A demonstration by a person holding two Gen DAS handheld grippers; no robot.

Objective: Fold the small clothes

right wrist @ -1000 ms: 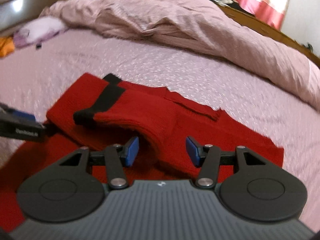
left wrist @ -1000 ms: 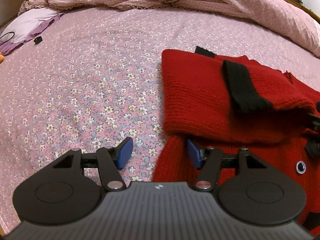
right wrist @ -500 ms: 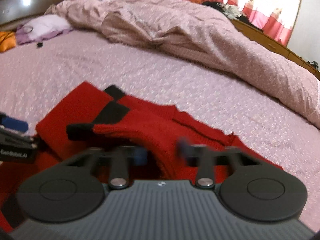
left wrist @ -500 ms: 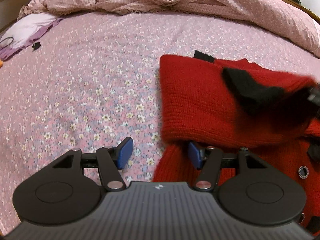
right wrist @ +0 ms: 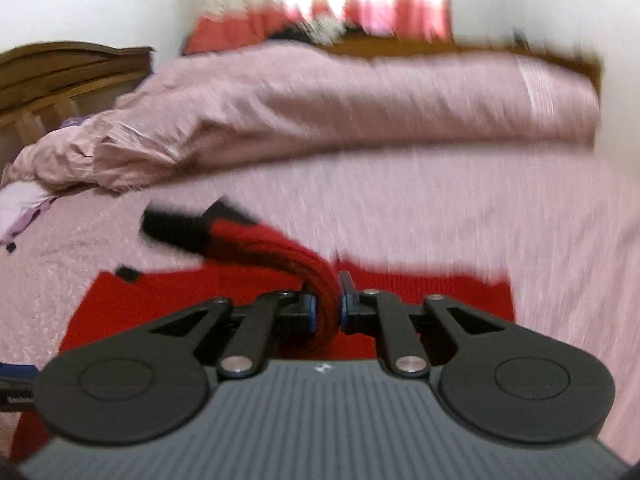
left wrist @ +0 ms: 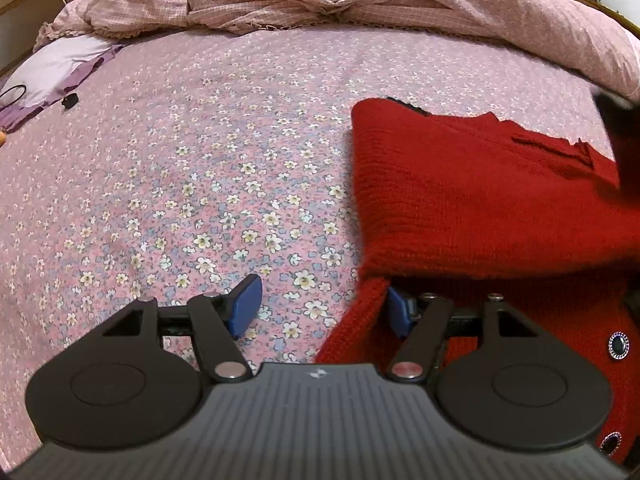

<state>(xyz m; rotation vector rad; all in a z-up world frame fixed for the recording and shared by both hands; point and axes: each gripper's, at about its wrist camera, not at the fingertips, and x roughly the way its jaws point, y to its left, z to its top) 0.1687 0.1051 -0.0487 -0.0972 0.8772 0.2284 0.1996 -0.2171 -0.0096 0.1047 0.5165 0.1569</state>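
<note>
1. Down low over the bed: left gripper, jaws opening wide.
2. Between those jaws: the red edge of the sweater, but no squeeze on it. One blue pad over the flowery sheet, the other tucked just under a red fold.
3. Spread flat on the pink flowery sheet: most of the sweater, toward the right side of the left view. Two round shiny buttons near the bottom right.
4. Shut tight on a bunched red sleeve: right gripper, pads pressed on both sides.
5. Lifted up off the bed: that sleeve, with its black cuff sticking out to the left, in the air.
6. Very blurry, the right view.
7. Piled along the far side of the bed: a crumpled pink blanket.
8. Far left on the sheet: a pale purple cloth and a small black thing, too small to tell what.
</note>
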